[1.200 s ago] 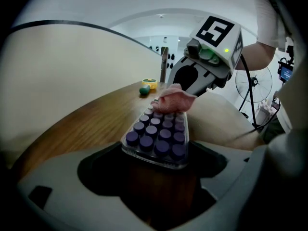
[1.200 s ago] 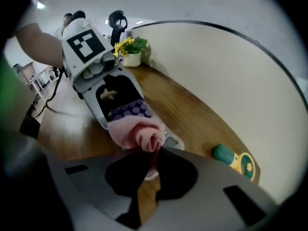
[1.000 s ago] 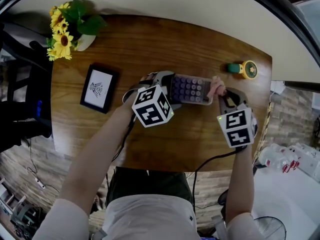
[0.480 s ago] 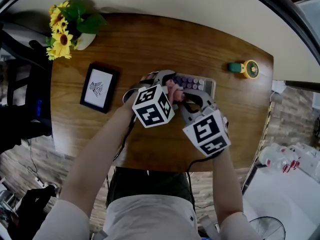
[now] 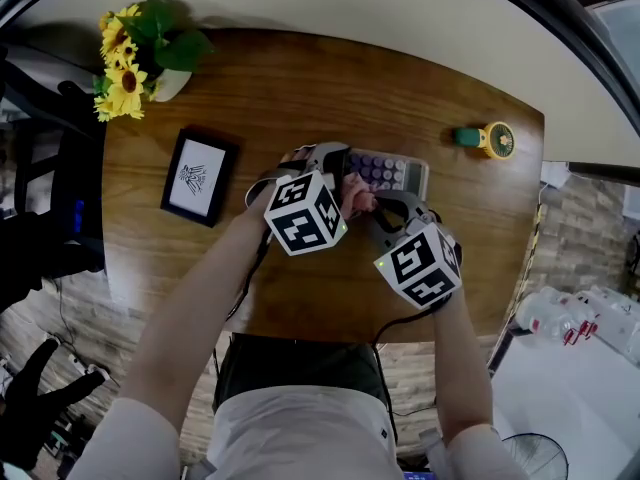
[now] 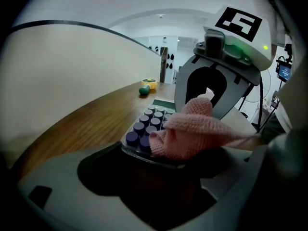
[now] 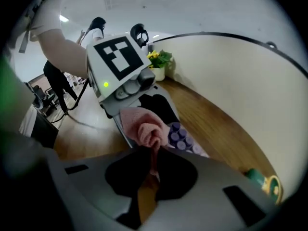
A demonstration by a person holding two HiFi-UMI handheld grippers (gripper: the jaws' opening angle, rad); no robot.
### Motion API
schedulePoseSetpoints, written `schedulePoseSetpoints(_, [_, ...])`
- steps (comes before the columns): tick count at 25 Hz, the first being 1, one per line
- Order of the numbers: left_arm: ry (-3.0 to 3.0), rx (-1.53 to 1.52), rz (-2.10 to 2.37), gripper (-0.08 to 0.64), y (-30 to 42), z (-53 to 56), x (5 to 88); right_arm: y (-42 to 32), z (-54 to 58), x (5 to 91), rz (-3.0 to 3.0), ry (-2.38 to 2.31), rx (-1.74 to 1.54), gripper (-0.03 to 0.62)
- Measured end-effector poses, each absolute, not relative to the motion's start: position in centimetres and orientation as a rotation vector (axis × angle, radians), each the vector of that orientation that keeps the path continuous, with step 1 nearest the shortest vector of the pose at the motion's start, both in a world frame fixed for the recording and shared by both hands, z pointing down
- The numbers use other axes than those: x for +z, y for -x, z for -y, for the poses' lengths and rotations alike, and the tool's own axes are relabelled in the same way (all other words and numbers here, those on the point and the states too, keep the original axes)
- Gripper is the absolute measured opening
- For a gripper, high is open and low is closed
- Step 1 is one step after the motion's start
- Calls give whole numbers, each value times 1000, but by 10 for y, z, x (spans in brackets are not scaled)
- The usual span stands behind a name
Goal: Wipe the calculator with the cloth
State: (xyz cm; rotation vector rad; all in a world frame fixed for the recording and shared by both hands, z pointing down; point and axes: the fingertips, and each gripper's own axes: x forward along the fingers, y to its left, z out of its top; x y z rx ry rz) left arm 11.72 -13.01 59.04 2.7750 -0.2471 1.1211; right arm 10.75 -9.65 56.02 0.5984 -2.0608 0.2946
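Observation:
The calculator (image 5: 392,174), grey with purple keys, lies on the wooden table (image 5: 300,88) at mid-table. My left gripper (image 5: 330,166) is shut on its left end and holds it there; in the left gripper view the key rows (image 6: 145,125) run away from the jaws. A bunched pink cloth (image 5: 354,196) is pinched in my right gripper (image 5: 368,206), which is shut on it. The cloth (image 6: 192,131) rests on the keys at the calculator's left part, close to the left jaws. In the right gripper view the cloth (image 7: 144,128) covers some of the keys (image 7: 177,136).
A vase of sunflowers (image 5: 135,53) stands at the far left corner. A black picture frame (image 5: 197,176) lies left of the left gripper. At the far right sits a small yellow and green fan (image 5: 488,138). The table's near edge is just under my forearms.
My right gripper has carried the cloth leftward from the calculator's right end across the keys to its left part. The left gripper and the calculator have stayed put.

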Motion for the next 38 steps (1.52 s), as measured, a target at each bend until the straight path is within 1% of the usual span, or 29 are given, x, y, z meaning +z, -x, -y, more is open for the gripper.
schedulePoseSetpoints(12, [-2769, 1130, 249, 446, -114, 131, 593, -192, 77, 566, 1905, -802, 537, 31])
schedulePoseSetpoints(17, [-2764, 1125, 253, 446, -119, 129, 592, -242, 66, 562, 1786, -889, 629, 32])
schedulePoseSetpoints(24, [-2693, 1181, 256, 448, -112, 119, 594, -267, 71, 509, 1800, -1035, 669, 34])
schedulePoseSetpoints(29, [-2580, 1151, 390, 449, -91, 117, 581, -272, 81, 463, 1876, -1138, 648, 34])
schedulePoseSetpoints(33, [-2547, 1043, 504, 448, -73, 117, 542, -266, 88, 422, 1994, -1227, 632, 34])
schedulePoseSetpoints(38, [-2605, 884, 678, 445, -56, 128, 472, -251, 97, 364, 2125, -1329, 548, 34])
